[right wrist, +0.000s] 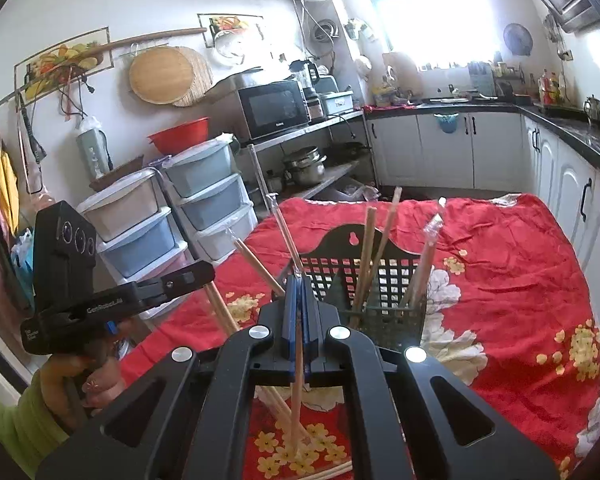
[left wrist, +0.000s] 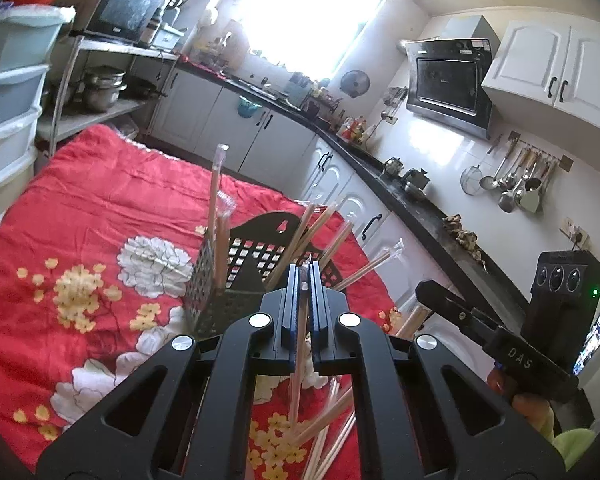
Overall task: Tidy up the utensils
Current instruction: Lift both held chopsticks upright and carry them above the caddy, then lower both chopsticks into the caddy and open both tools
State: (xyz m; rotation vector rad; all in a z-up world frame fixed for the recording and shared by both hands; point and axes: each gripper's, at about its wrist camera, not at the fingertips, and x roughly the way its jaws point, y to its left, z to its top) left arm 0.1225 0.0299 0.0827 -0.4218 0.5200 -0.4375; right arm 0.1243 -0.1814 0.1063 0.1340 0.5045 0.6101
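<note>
The left gripper [left wrist: 305, 276] has its blue-padded jaws pinched tight on one pair of wooden chopsticks in a clear plastic sleeve [left wrist: 300, 364], which passes between the pads and slants down toward the red floral cloth [left wrist: 100, 208]. The right gripper [right wrist: 298, 288] is likewise clamped on a second sleeved wooden chopstick pair [right wrist: 297, 392], its clear sleeve tip sticking up past the pads. Just ahead of both stands the black perforated plastic utensil basket [right wrist: 384, 312] with a scalloped back and a keyhole hanging slot; several more wrapped chopsticks [right wrist: 424, 268] lean upright inside it. A loose pile of wrapped chopsticks [left wrist: 324, 436] lies on the cloth beneath the left gripper.

In the left wrist view the other gripper's body [left wrist: 516, 354] bears the letters "DAS". In the right wrist view the opposite gripper's side [right wrist: 112, 306] reads what looks like "GenRobot.AI", with a small white label below it too tiny to read. The black microwave [right wrist: 274, 108] on the metal shelf carries a white brand mark, seemingly "Galanz". A hand [right wrist: 96, 384] in a green sleeve grips that handle.
</note>
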